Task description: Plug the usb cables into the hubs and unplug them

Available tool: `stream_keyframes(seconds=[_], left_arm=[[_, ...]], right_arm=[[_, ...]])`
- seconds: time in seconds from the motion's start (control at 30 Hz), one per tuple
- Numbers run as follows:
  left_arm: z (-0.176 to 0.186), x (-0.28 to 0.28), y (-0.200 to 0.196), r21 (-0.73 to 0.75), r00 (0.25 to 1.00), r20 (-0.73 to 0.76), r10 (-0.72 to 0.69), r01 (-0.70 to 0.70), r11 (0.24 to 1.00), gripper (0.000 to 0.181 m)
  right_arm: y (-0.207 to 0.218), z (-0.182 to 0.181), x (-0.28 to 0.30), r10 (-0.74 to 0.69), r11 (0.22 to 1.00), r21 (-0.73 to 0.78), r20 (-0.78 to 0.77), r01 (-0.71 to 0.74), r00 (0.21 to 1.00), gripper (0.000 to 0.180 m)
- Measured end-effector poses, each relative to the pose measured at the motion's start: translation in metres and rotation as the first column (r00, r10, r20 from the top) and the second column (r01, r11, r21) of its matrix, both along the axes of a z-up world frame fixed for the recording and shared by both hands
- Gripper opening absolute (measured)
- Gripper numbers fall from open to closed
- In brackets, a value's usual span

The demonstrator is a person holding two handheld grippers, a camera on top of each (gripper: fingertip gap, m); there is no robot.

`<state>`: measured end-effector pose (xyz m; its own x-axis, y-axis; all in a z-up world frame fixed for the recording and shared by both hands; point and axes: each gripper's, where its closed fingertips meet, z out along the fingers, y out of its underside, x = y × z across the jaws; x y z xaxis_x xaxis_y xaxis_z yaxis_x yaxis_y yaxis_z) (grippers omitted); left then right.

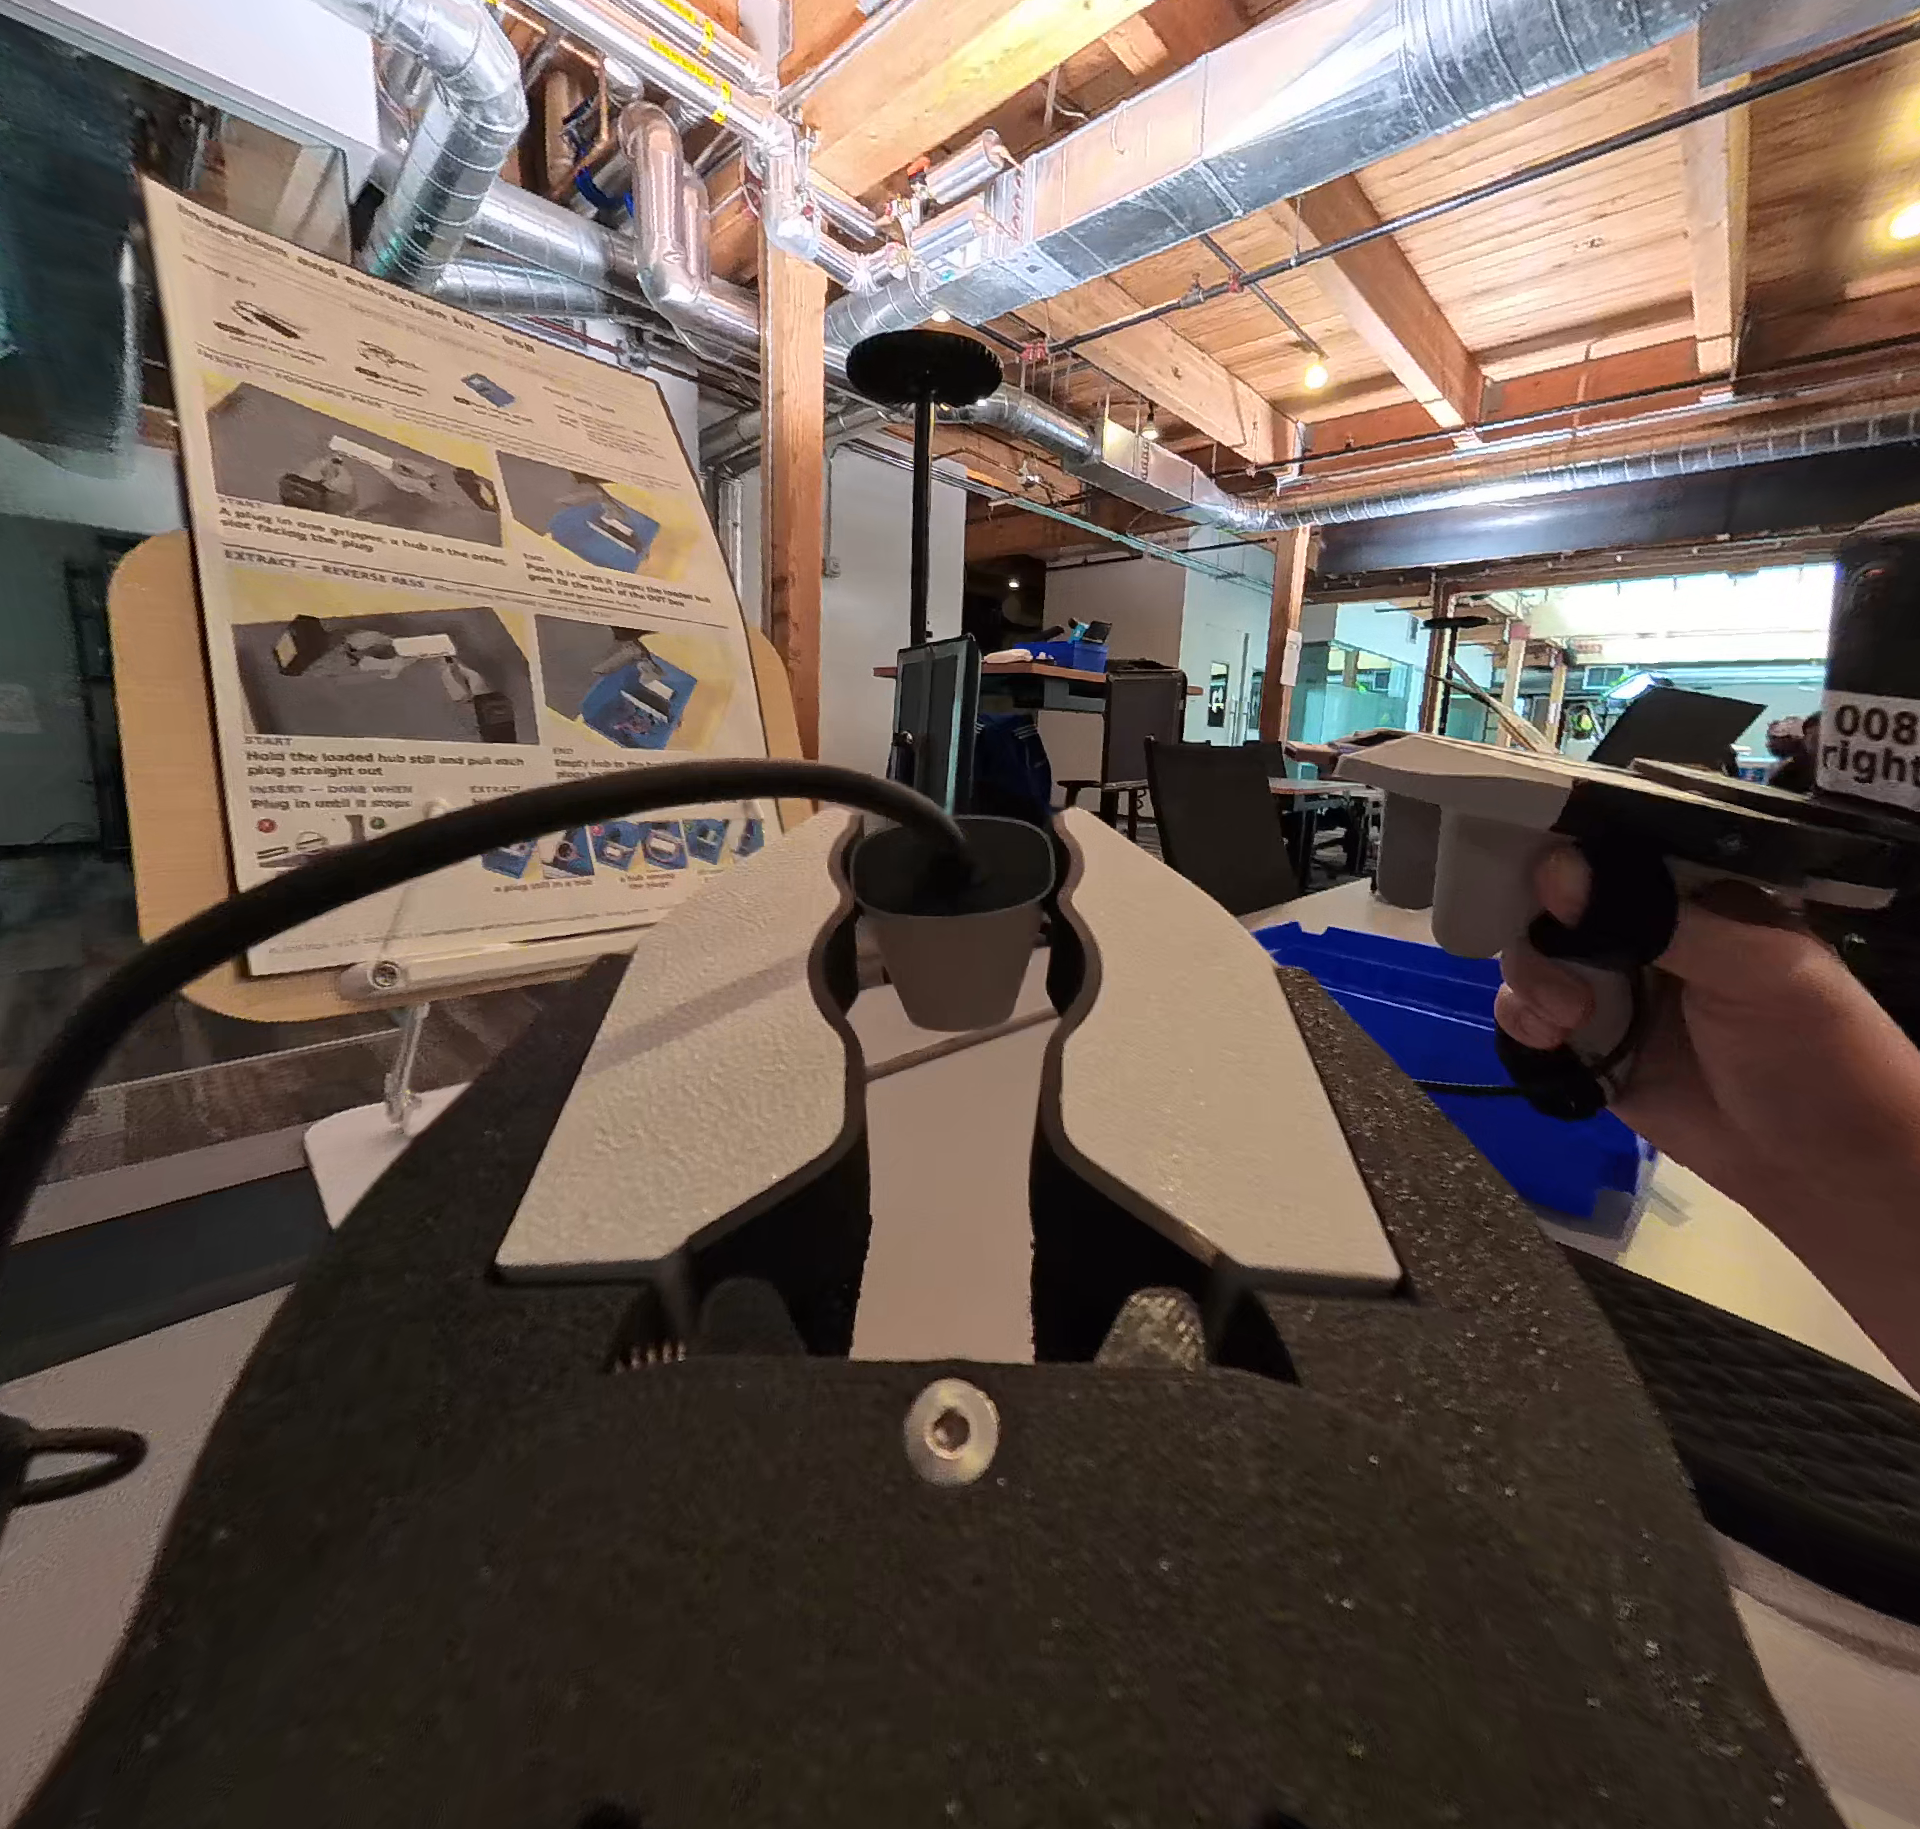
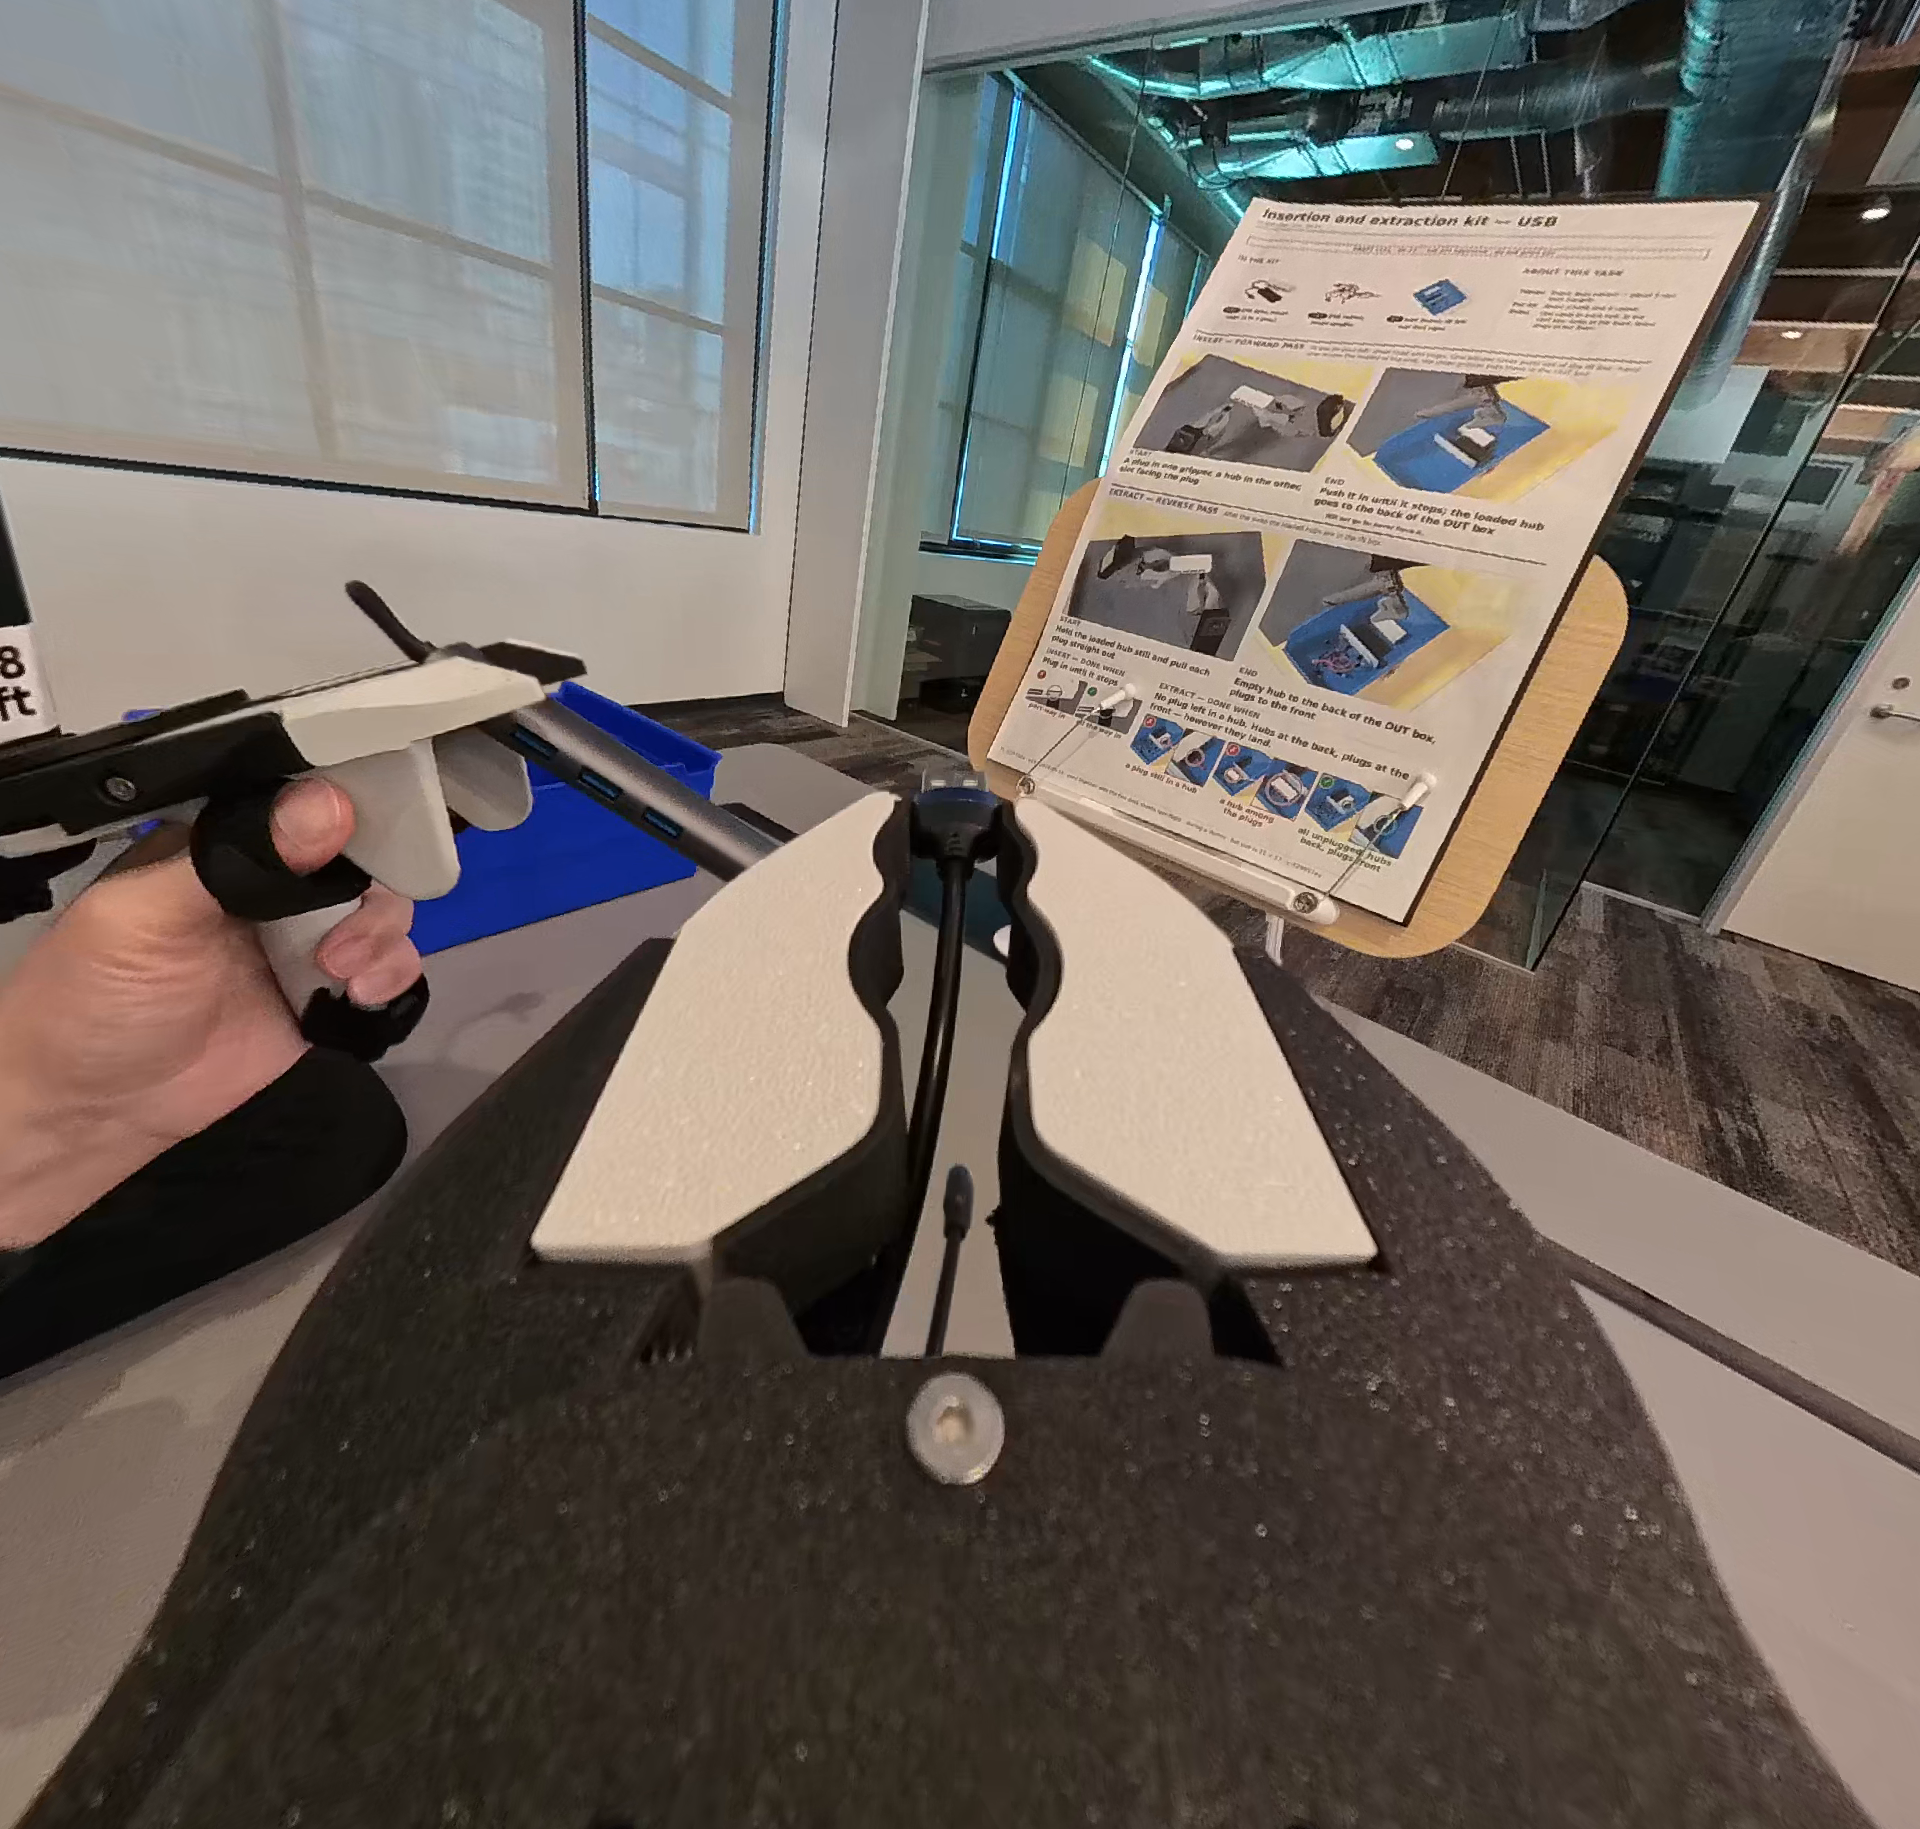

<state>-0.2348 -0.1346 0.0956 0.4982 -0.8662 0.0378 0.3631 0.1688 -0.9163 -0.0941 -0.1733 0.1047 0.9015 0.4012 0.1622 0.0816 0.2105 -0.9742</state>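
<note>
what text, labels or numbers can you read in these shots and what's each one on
I don't quote writing from the pictures; here is what carries it:
printed instruction sheet on a wooden stand: headings and captions, legible, with photos.
white label on the right gripper body: large dark characters, cut off by the frame.
second white label on the left gripper body: mostly cropped.
yellow tags on ceiling pipes: too small to read.
</note>
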Motion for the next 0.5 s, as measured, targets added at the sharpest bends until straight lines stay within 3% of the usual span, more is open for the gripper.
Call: stream_keyframes(seconds=[0.5], left_arm=[[-0.004,0.014,0.0,-0.048,0.999,-0.035,-0.031,0.029,0.998,0.032]], right_arm=[[0.004,-0.024,0.006,0.035,0.993,-0.112,0.001,-0.035,0.999,0.015]])
